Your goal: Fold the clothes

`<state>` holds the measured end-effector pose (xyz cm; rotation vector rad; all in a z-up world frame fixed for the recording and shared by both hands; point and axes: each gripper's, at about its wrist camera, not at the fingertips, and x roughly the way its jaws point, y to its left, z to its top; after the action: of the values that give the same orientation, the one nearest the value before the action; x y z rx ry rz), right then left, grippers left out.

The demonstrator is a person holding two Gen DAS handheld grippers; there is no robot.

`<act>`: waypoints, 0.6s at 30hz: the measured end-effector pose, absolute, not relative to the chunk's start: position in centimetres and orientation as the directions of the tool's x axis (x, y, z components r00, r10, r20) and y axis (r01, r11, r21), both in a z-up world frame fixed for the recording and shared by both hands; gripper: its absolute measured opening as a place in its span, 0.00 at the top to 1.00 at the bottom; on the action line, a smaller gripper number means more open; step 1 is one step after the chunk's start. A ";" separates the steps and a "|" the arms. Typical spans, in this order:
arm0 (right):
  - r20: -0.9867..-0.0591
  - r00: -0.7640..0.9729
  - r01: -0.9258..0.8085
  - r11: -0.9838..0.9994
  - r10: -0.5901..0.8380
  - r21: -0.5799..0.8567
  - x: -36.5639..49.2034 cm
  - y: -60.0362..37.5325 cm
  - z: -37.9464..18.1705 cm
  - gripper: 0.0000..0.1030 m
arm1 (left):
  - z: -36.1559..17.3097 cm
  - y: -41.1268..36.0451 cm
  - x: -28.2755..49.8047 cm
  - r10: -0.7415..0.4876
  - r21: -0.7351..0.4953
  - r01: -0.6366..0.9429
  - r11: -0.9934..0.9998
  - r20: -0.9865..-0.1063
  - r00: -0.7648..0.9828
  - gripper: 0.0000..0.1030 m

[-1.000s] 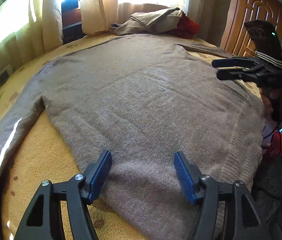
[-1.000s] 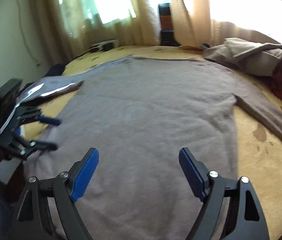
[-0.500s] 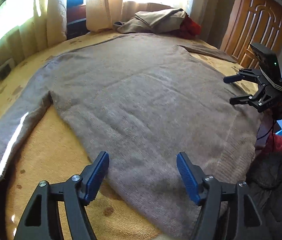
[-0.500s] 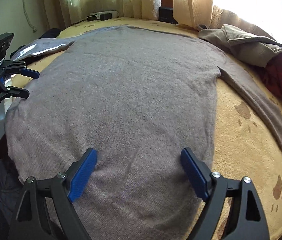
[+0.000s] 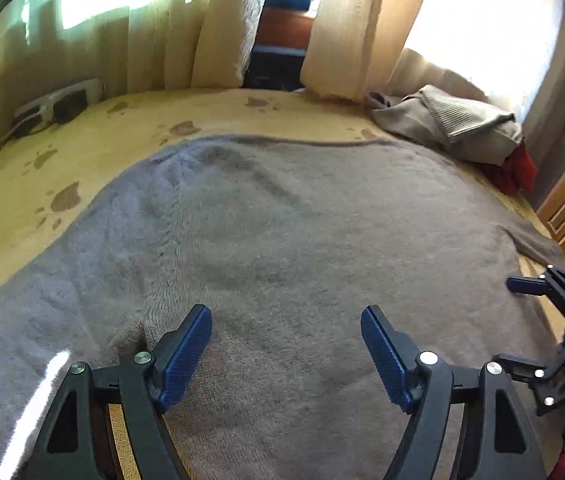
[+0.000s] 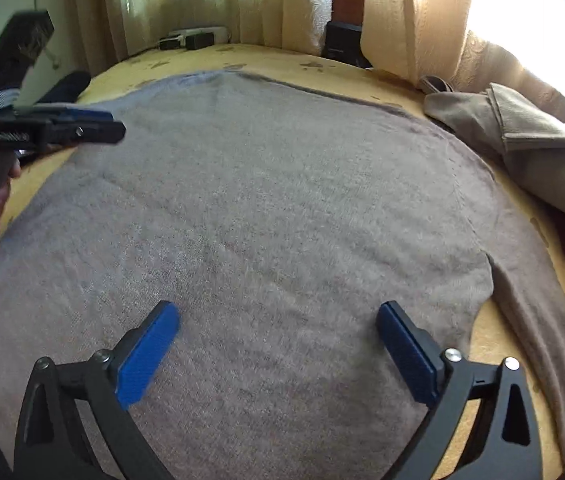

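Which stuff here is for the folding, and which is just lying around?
For the folding:
- grey sweater, spread flat on the bed
- left hand-held gripper, open
- right hand-held gripper, open

Just lying around:
- beige clothes pile
- red cloth
- power strip
- curtains

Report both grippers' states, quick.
Left gripper: open, jaws just widened, empty, over the sweater.
Right gripper: open, jaws just widened, empty, over the sweater.

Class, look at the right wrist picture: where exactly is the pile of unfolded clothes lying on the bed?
The pile of clothes lies at the far right of the bed, below the curtains, just beyond the spread grey sweater.
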<state>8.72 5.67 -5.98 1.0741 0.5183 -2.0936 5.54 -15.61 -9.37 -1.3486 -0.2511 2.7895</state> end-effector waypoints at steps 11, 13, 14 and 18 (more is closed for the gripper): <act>-0.820 -0.377 0.758 -0.652 -0.430 -0.007 8.8 6.7 -6.4 0.00 | -10.7 -13.9 4.7 0.005 -0.033 0.038 -0.999 -0.815 -0.579 0.01; -0.819 -0.378 0.758 -0.652 -0.431 -0.007 8.9 6.7 -6.4 0.00 | -10.8 -13.8 4.8 0.003 -0.030 0.037 -0.999 -0.816 -0.578 0.01; -0.819 -0.378 0.759 -0.652 -0.431 -0.007 9.0 6.8 -6.3 0.00 | -10.8 -13.8 4.8 0.003 -0.030 0.038 -0.999 -0.816 -0.578 0.01; -0.820 -0.379 0.759 -0.651 -0.429 -0.011 9.1 6.7 -6.3 0.00 | -10.8 -13.8 4.8 0.004 -0.031 0.037 -0.999 -0.816 -0.579 0.01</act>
<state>9.13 6.69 -6.27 1.0737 0.5071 -2.0712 4.80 -13.85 -10.81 -1.4505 -0.0700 2.8072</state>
